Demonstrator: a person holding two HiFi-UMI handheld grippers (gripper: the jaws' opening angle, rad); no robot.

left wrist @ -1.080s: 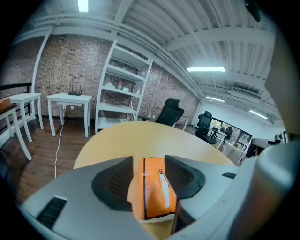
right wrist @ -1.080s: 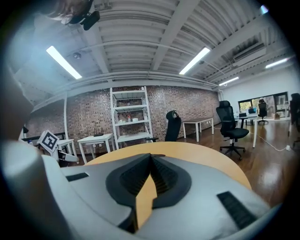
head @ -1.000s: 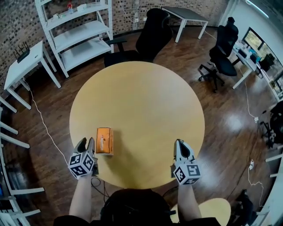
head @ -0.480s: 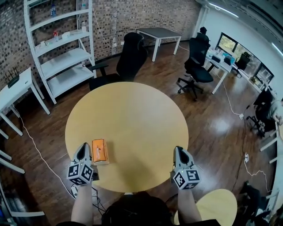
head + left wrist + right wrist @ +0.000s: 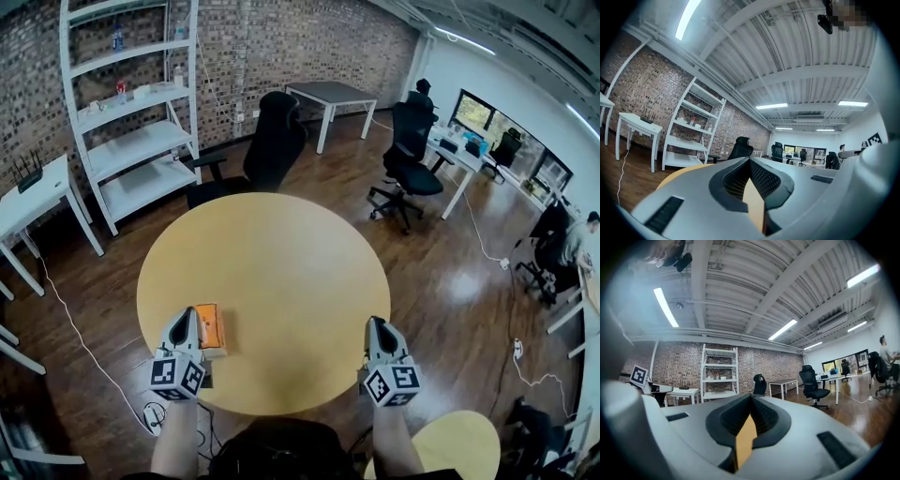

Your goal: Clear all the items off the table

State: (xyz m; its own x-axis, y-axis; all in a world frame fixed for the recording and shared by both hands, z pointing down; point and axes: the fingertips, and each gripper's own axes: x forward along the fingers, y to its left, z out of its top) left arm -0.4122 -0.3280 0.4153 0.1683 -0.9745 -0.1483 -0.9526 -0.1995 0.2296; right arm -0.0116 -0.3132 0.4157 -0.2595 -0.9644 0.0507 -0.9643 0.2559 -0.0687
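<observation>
On the round yellow table [image 5: 281, 272] of a brick-walled office, only one orange box [image 5: 210, 326], by the near-left edge. Lies just right of the left gripper [image 5: 186, 316], long axis running near to far. Jaws pressed together there, empty; same on the right gripper [image 5: 378, 324], well apart to the right. Probably calls for the left, opened first.

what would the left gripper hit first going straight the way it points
Nothing close: the left gripper points across the table; the orange box lies beside it on its right, off the line. Past the far edge, perhaps the black office chair; depth is unclear.
</observation>
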